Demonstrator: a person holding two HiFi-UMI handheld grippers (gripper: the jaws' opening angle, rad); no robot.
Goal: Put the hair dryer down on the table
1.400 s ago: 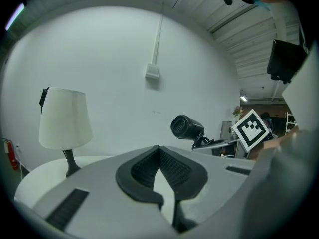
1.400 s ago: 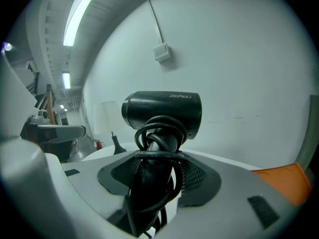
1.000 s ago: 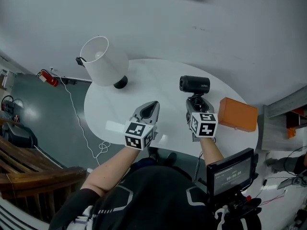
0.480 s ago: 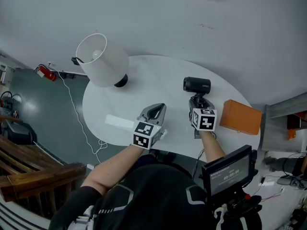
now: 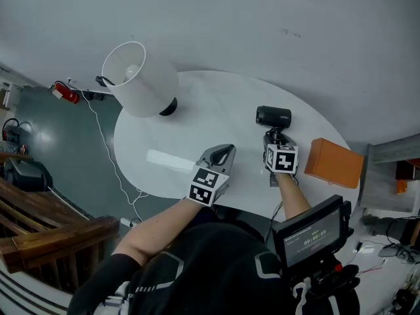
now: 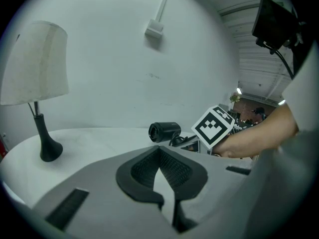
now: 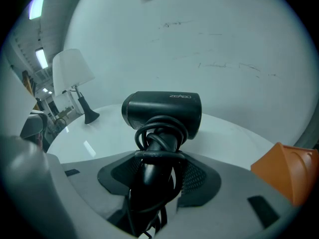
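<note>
Black plastic hair dryer (image 7: 162, 111), held by its handle in the right gripper (image 7: 157, 177). The cord is wound round that handle, and the pads press on handle and cord together, so the jaws stand fairly wide on a thick bundle.

Location, head view: right of centre, over the right half of the round white bench (image 5: 216, 104), between the lamp (image 5: 140, 79) at upper left and the orange box (image 5: 335, 163) at the bench's right edge. No view shows whether the dryer touches the bench top; it looks low and close to it.

Key relation: the dryer lies straight ahead of the right gripper. The handle, its long axis, runs in line with the jaws and points away from the person. The barrel crosses the handle's far end, running left-right in the head view, with one round end toward frame left.

Left gripper (image 5: 223, 153): lower centre, just left of the right one, jaws together with nothing between, well apart from the dryer.

Judgement: put-down not finished. The next move calls for lowering until barrel and handle rest on the bench, then parting the jaws. Risks: the barrel may roll once freed, and cord loops may snag on the pads.
</note>
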